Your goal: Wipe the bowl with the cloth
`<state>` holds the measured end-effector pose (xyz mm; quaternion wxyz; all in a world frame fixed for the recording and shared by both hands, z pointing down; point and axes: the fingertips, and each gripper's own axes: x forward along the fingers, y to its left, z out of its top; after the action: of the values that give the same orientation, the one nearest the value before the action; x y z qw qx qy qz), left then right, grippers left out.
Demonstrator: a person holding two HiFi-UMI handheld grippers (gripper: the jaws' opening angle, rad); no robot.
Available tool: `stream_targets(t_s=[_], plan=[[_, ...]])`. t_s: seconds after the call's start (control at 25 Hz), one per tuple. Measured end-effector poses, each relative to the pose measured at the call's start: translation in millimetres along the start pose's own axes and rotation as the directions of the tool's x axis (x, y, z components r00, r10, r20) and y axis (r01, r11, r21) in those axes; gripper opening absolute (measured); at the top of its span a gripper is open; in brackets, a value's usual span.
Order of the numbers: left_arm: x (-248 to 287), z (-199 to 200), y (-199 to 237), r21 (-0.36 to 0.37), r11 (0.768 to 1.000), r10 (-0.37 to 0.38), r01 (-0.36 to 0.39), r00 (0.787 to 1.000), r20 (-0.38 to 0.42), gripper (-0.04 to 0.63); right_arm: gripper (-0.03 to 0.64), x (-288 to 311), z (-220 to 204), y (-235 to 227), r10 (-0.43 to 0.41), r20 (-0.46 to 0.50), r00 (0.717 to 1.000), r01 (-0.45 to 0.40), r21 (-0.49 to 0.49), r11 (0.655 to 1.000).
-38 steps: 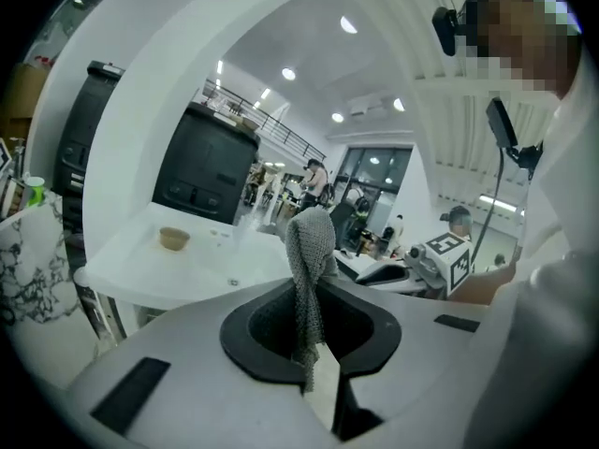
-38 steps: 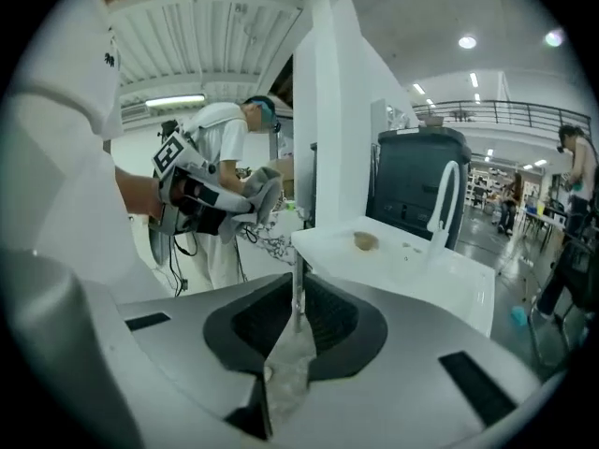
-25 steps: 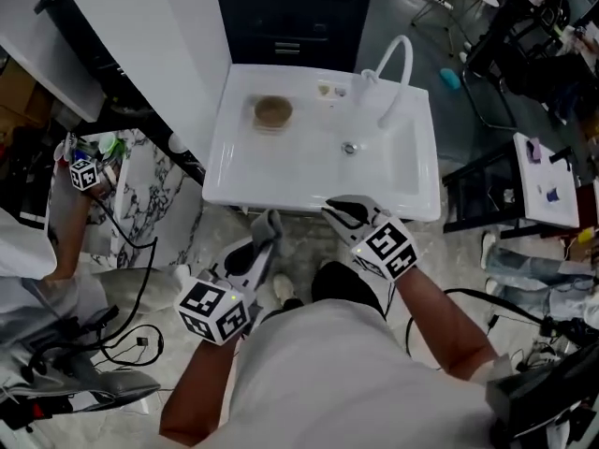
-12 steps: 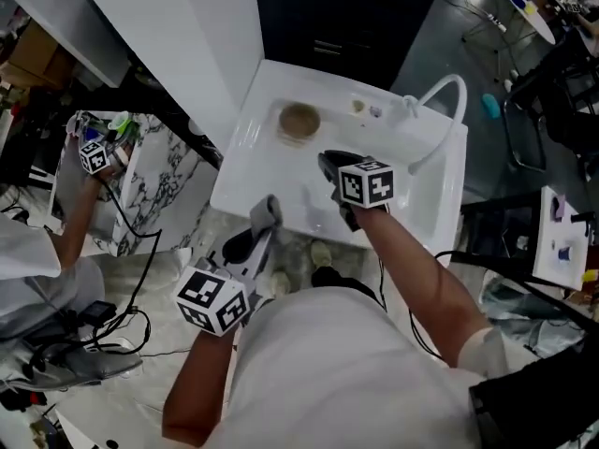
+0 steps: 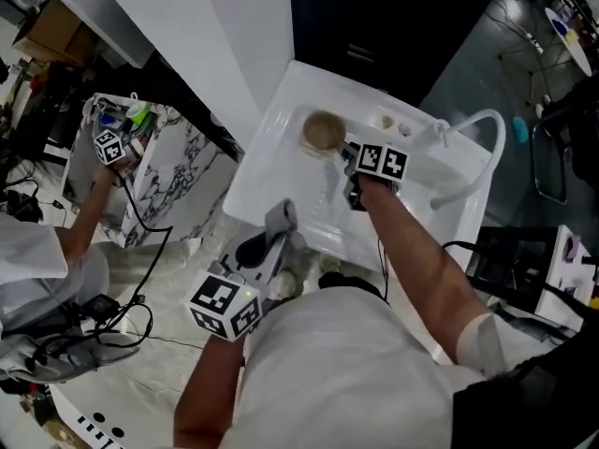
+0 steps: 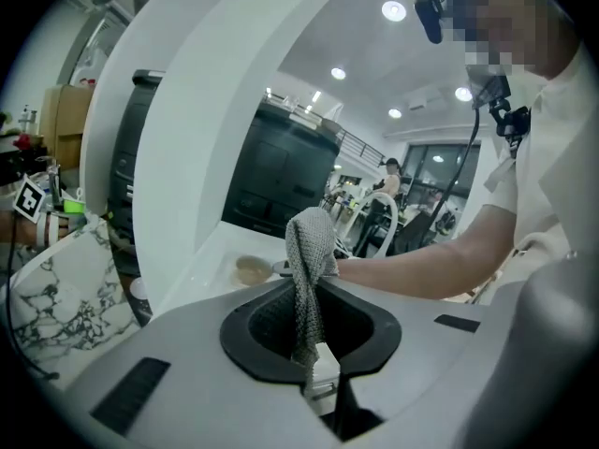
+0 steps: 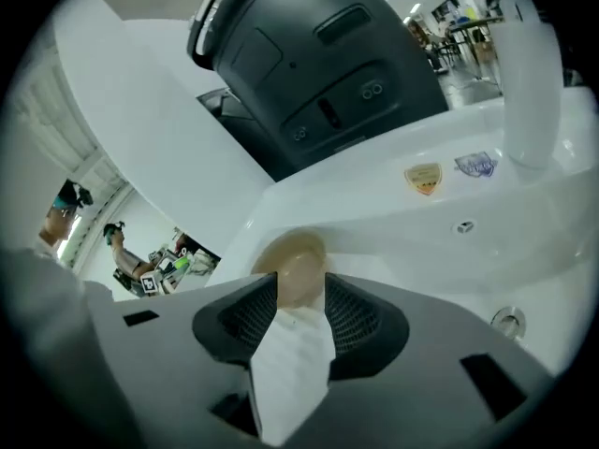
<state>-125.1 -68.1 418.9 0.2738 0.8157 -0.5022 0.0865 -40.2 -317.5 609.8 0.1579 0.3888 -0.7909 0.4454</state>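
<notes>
Left gripper (image 6: 314, 297), lower centre of the head view: you have it clamped on the grey cloth (image 6: 309, 246), which stands up out of the closed jaws. Right gripper (image 7: 298, 293): you have it reaching into the white sink (image 5: 271, 171). Its jaws have just been opening and now stand wide, with the pads gripping nothing. The tan bowl (image 7: 292, 255) sits in the sink just ahead of their gap, at upper centre of the head view.

Head view steeply down over sink (image 5: 267, 162), gripper views low, facing forward, all sharing the bowl (image 5: 324, 131)
</notes>
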Motion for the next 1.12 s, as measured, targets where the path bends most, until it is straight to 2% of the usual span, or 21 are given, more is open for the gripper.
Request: stream_targets(t_s=[0.16,0.52,0.6,0.8,1.0,1.12], plan=[[-5,-1,10,-0.014,0.999,0.043,-0.043,0.999,-0.001,0.038,0.124,23,4,-15,-0.012,0.007,1.000,0.011,0.093,0.996],[-12,-6,27,-0.047,0.995,0.085,-0.085,0.996,-0.012,0.038,0.126,54,4,-28,-0.009,-0.010,1.000,0.010,0.190,0.982],[-13,-5,28,-0.046,0.995,0.087,-0.088,0.996,-0.015,0.038,0.091,55,4,-28,-0.007,-0.012,1.000,0.009,0.191,0.982],[-14,-2,28,-0.037,0.996,0.081,-0.082,0.996,-0.024,0.038,0.028,45,8,-30,-0.046,-0.007,0.999,0.046,0.111,0.993],[-10,6,27,0.001,0.999,0.039,-0.039,0.999,-0.021,0.038,0.021,19,16,-13,-0.061,0.010,0.998,0.061,-0.058,0.996],[-7,11,25,0.030,0.999,0.014,-0.014,1.000,-0.024,0.038,0.021,0,14,7,-0.052,-0.004,0.999,0.050,-0.184,0.982]])
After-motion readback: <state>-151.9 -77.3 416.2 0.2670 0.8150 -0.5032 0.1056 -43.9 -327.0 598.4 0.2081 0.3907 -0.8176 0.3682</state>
